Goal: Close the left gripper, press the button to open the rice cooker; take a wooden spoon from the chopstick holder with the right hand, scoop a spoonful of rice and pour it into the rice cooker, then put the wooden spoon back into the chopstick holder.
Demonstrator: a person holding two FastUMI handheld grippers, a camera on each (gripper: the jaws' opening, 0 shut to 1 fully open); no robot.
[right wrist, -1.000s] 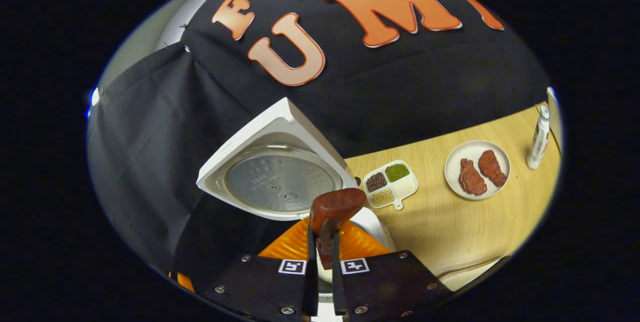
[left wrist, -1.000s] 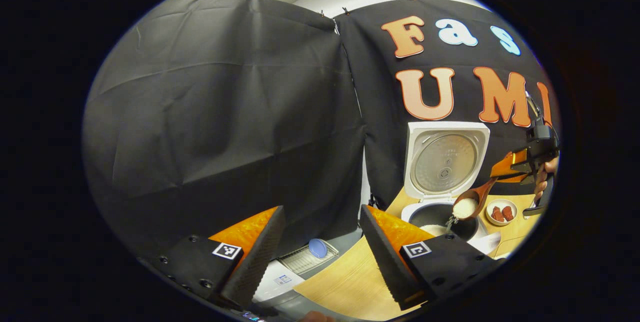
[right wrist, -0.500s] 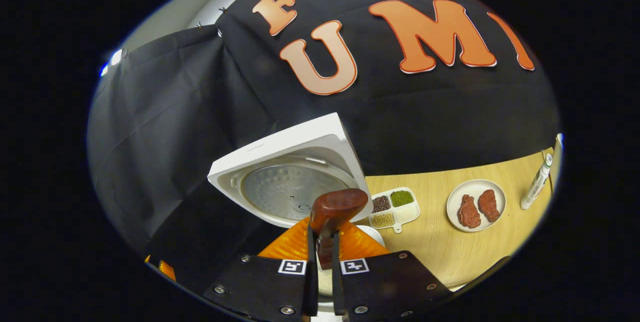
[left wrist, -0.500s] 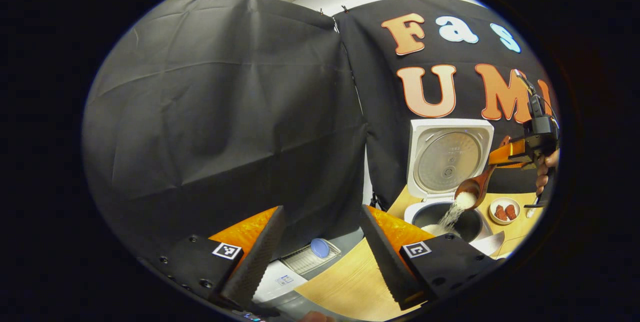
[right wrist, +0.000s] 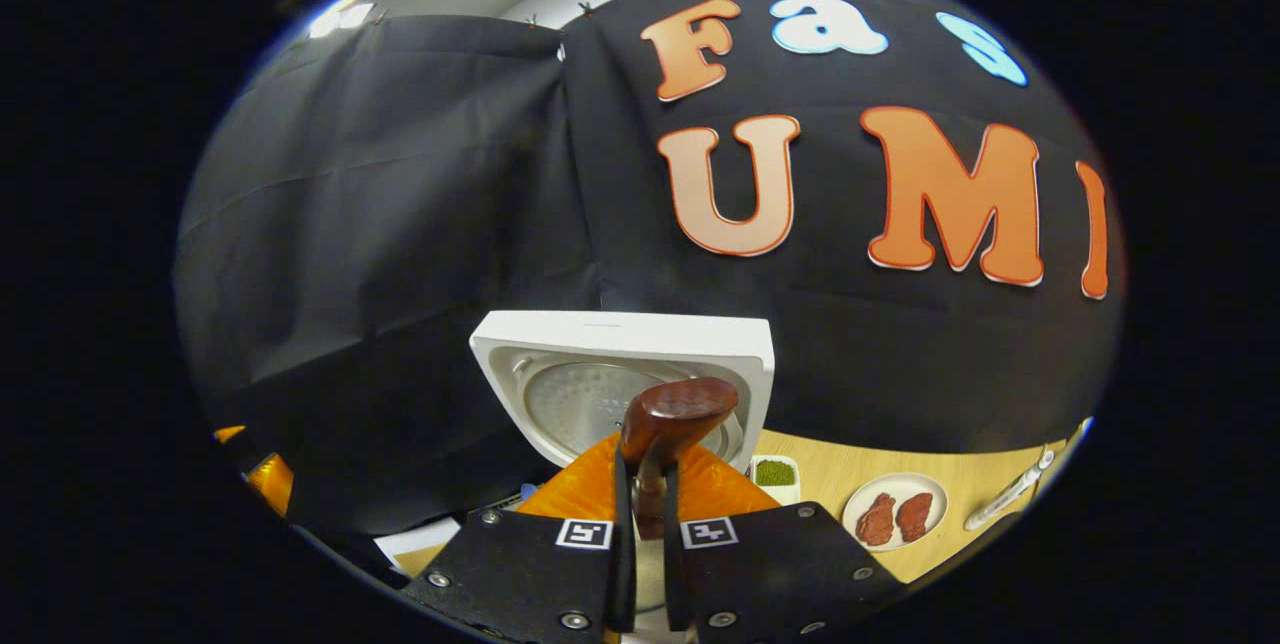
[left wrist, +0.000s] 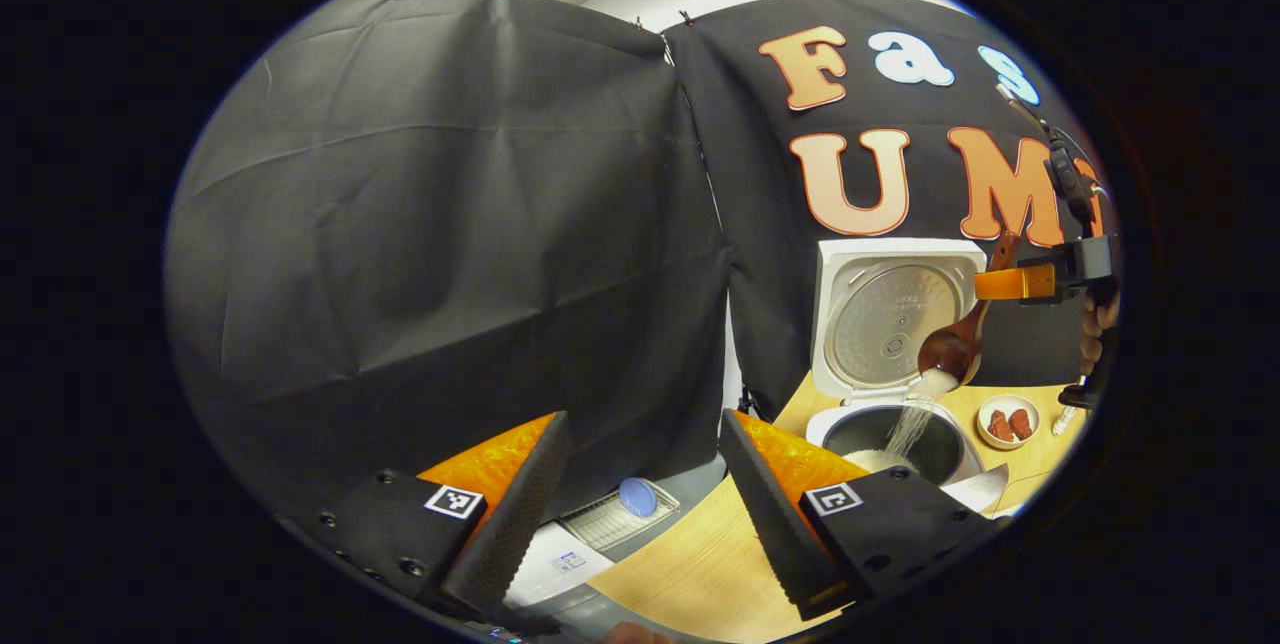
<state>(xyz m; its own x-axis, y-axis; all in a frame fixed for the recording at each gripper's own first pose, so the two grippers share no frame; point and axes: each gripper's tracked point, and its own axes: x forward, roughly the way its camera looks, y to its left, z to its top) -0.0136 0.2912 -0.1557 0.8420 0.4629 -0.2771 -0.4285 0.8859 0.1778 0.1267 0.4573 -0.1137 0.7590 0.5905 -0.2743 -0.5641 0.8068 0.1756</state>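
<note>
1. In the left gripper view the left claw (left wrist: 640, 484) stands wide open with nothing between its fingers, raised over the near left part of the counter (left wrist: 700, 564).
2. Just beyond its fingers, off the counter's left edge, lies a grey-white appliance with a ribbed top and a round blue knob (left wrist: 636, 496); a small label on it is too small to read.
3. In the right gripper view the right claw (right wrist: 640, 514) is clamped tight on the handle of the wooden spoon (right wrist: 672, 416); both fingers press on the dark brown wood, whose rounded end stands up just past the fingertips.
4. The left gripper view shows that right claw (left wrist: 1010, 282) from afar, held by a hand (left wrist: 1095, 329) high over the rice cooker (left wrist: 890, 434). The spoon (left wrist: 955, 344) hangs from it, bowl tilted down.
5. White rice (left wrist: 915, 419) falls from the bowl in a thin stream into the dark inner pot, where a pale heap lies.
6. The cooker stands toward the counter's far edge with its lid (right wrist: 620, 384) open and upright; writing on the metal inner plate cannot be read.
7. Right of the cooker stand a small dish of green beans (right wrist: 774, 472), a white plate (right wrist: 898, 516) with two reddish pieces of meat, and a slim white bottle (right wrist: 1005, 496).
</note>
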